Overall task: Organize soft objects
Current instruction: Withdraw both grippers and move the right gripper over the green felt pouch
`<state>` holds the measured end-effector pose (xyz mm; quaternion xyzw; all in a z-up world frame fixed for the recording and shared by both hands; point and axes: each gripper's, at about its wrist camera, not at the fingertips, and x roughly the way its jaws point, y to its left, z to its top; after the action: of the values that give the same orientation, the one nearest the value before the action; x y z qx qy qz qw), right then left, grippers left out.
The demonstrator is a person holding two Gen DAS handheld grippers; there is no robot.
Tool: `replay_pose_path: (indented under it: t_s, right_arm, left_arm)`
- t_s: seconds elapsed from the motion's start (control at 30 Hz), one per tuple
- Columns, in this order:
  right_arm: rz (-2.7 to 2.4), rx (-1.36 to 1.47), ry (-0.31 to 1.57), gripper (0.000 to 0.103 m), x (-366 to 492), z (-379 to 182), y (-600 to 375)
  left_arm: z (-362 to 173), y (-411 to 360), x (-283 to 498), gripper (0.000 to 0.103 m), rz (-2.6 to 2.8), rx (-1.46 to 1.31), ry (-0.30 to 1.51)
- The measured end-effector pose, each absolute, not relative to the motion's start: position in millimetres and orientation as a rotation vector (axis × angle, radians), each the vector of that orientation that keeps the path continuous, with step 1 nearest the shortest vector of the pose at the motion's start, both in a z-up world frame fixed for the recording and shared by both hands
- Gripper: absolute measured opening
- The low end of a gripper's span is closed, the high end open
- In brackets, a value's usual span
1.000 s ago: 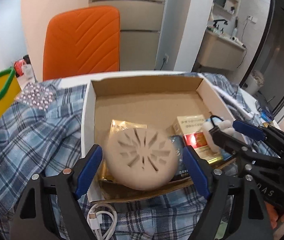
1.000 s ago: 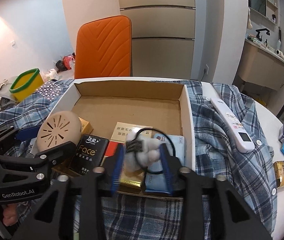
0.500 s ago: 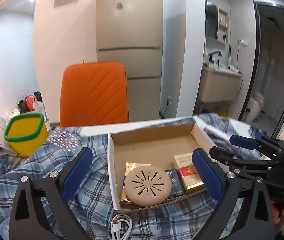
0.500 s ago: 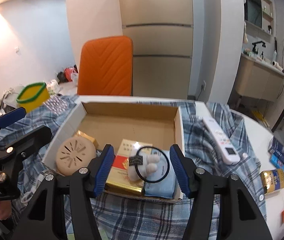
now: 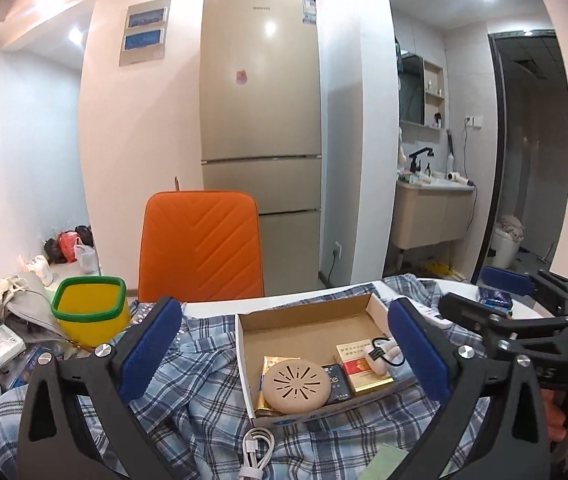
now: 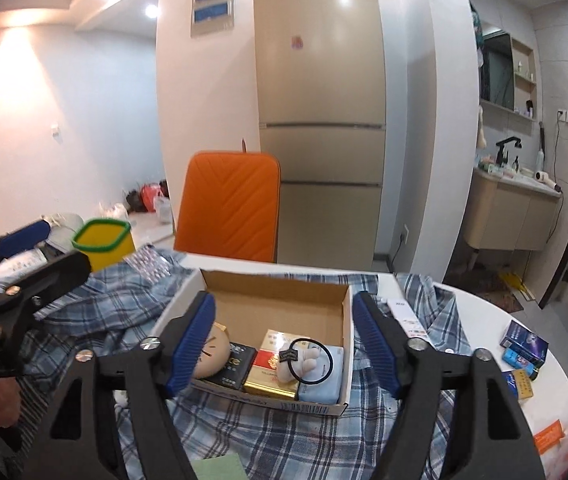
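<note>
An open cardboard box [image 5: 312, 320] [image 6: 284, 300] sits on a blue plaid shirt [image 5: 200, 364] [image 6: 104, 312]. In its near end lie a round beige slotted pad [image 5: 297, 386] [image 6: 214, 350], a small white plush with a black hair tie [image 5: 380, 356] [image 6: 304, 360], a red and gold carton [image 5: 362, 364] [image 6: 274, 364], a black pack [image 6: 236, 362] and a light blue pack [image 6: 326, 376]. My left gripper [image 5: 284, 344] is open and empty, held back above the box. My right gripper [image 6: 284, 340] is open and empty, also raised before the box.
A white cable [image 5: 258, 448] lies on the shirt in front of the box. A white remote [image 6: 406, 320] and small packs [image 6: 524, 344] lie on the white table at right. A yellow bin [image 5: 90, 312] and an orange chair [image 5: 200, 244] stand behind.
The left gripper let go of the beige pad and the right let go of the plush; both lie in the box. Both grippers opened wide and drew back and up.
</note>
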<state>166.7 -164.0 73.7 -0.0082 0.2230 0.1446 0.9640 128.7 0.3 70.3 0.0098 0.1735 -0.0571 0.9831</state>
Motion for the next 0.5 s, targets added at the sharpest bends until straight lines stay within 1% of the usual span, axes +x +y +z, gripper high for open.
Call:
replay_pose_path:
  t_s: [0.07, 0.33, 0.5]
  right_arm:
    - [0.282, -0.008, 0.426, 0.090, 151.1, 79.5, -167.4]
    - [0.275, -0.041, 0.415, 0.091, 118.2, 84.3, -172.6]
    - [0.288, -0.041, 0.443, 0.091, 108.5, 74.5, -172.8]
  left_arm:
    - [70.0, 1.3, 118.4, 0.103, -0.126, 0.015, 0.324]
    - [62.3, 10.7, 84.9, 0.103, -0.125, -0.015, 0.252]
    - [53.2, 12.6, 73.6, 0.103, -0.102, 0.021, 0.279]
